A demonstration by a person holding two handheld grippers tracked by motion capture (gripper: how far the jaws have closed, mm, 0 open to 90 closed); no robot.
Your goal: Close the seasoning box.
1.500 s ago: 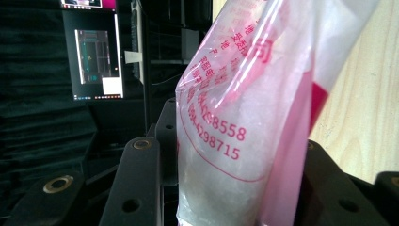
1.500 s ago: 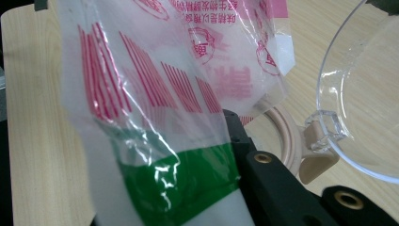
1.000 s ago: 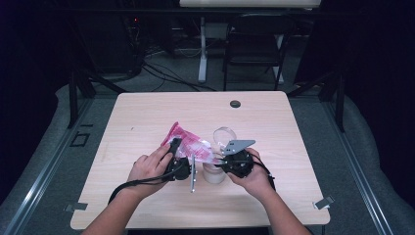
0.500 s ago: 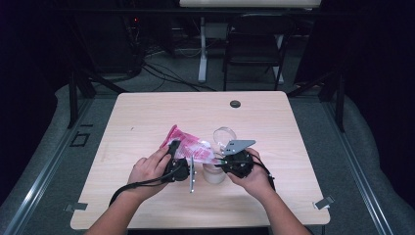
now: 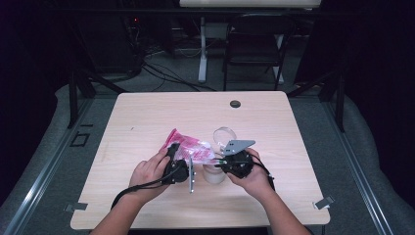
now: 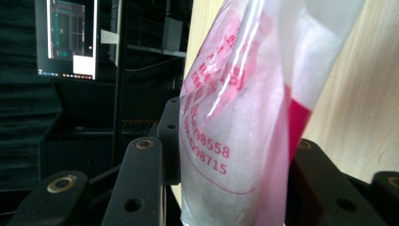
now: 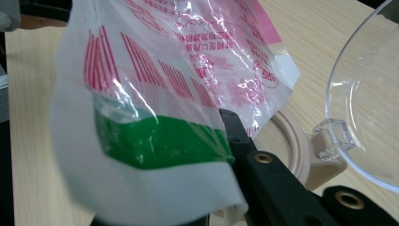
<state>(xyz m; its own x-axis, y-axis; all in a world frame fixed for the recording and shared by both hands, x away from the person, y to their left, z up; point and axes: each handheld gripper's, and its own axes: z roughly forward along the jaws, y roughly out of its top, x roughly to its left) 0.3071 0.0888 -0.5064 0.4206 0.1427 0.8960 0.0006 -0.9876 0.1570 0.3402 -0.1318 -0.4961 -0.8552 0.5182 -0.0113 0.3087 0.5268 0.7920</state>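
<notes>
The pink plastic bag (image 5: 188,149) is held just above the open container (image 5: 214,172), gripped by left tool (image 5: 182,164) and right tool (image 5: 221,162). Judged light, limp, slippery; best pinched at edges.

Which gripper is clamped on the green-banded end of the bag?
The right gripper: its jaws pinch the bag at the green band. The left gripper holds the pink-printed end, where no green shows.
</notes>
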